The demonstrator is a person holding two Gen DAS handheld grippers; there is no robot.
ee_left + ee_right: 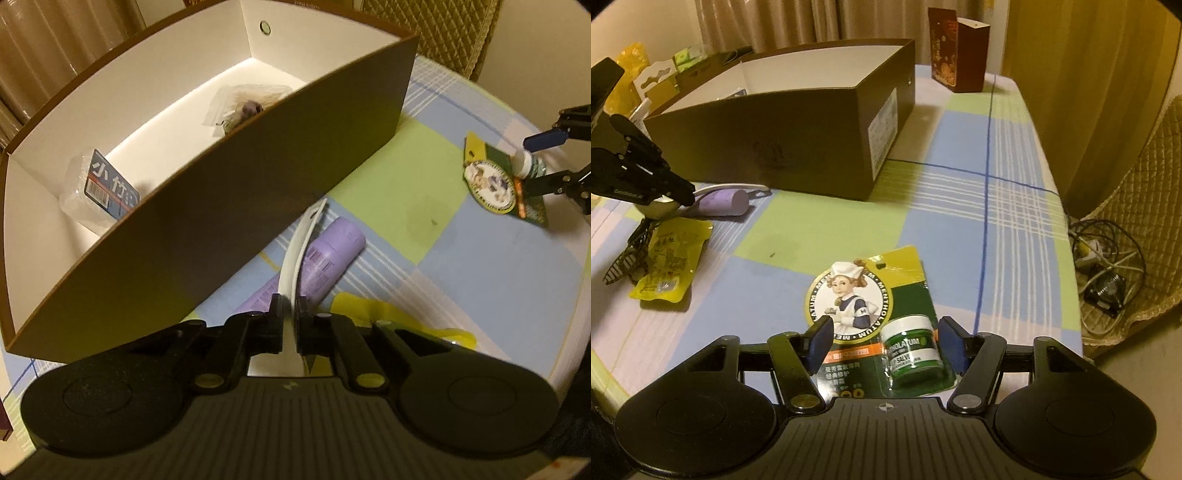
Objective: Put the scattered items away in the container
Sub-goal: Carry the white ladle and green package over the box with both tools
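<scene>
While the left gripper (pixel 291 306) is pinched tight on the white shoehorn (pixel 295 254), just beside the brown box (pixel 221 206) at ten o'clock and lying over the purple tube (pixel 325 258), a clean lift over the near wall is advised before release. Seen from the right wrist, the right gripper (pixel 886 345) is spread around the carded balm jar (pixel 912 345); the jar should be centred between the pads before closing.

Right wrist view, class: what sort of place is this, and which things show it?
Probably a room in a home: a checked blue-and-green tablecloth, tan pleated curtains and a quilted beige chair cover suggest a dining or living area.
</scene>
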